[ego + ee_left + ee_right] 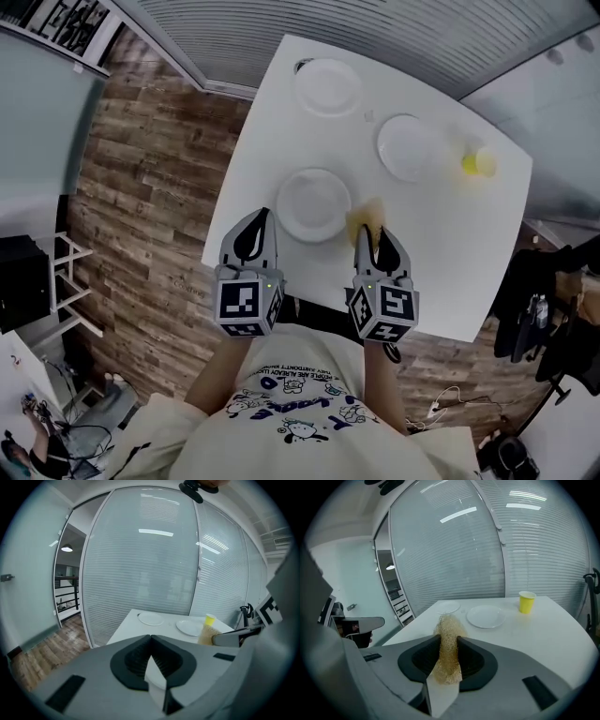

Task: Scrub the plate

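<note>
White square tabletop (450,272) over wood planks (150,187): your round, smooth plate (314,204) lies near the front edge. Your left gripper (261,217), at the plate's 8 o'clock, has its jaws pressed together; your right gripper (370,234), at 4 o'clock, pinches a wiry golden scourer (447,639).

The right tongs (373,236) are hiding half the scrubber (364,217); beyond them, the cup (479,164) is blurring into a yellow smear.
</note>
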The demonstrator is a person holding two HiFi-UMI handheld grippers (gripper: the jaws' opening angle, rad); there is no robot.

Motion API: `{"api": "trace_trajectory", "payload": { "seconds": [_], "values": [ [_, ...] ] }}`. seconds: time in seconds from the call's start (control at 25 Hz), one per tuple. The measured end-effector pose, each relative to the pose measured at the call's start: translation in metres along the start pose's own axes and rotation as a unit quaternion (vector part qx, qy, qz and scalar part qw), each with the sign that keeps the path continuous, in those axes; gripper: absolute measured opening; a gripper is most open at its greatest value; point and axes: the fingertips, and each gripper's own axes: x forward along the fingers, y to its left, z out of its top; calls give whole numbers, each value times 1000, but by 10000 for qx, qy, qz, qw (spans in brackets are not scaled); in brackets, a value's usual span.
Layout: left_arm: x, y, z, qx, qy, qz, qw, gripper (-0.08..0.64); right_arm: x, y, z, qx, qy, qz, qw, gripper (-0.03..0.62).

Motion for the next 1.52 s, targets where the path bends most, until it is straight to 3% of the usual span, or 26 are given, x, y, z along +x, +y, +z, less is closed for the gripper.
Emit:
{"api": "trace_trajectory", "payload": {
  "seconds": [0.2, 0.6, 0.84, 1.12, 1.52],
  "values": [
    [0, 10, -14, -230, 209, 143, 9994, 29, 7, 3, 0, -76, 26, 50, 10000, 104],
    [7, 23, -42, -342, 719, 154, 9967, 29, 23, 13, -6, -154, 120, -9, 9998, 104],
    [14, 28, -52, -708, 967, 48, 9928, 29, 32, 16, -13, -180, 293, -78, 9994, 104],
    [20, 27, -59, -686, 1166, -33, 9908, 29, 36, 17, -18, -180, 375, -136, 9990, 104],
    [30, 19, -71, -1274, 1356, -291, 9821, 31, 41, 26, -26, -516, 519, -90, 9973, 104]
  ]
}}
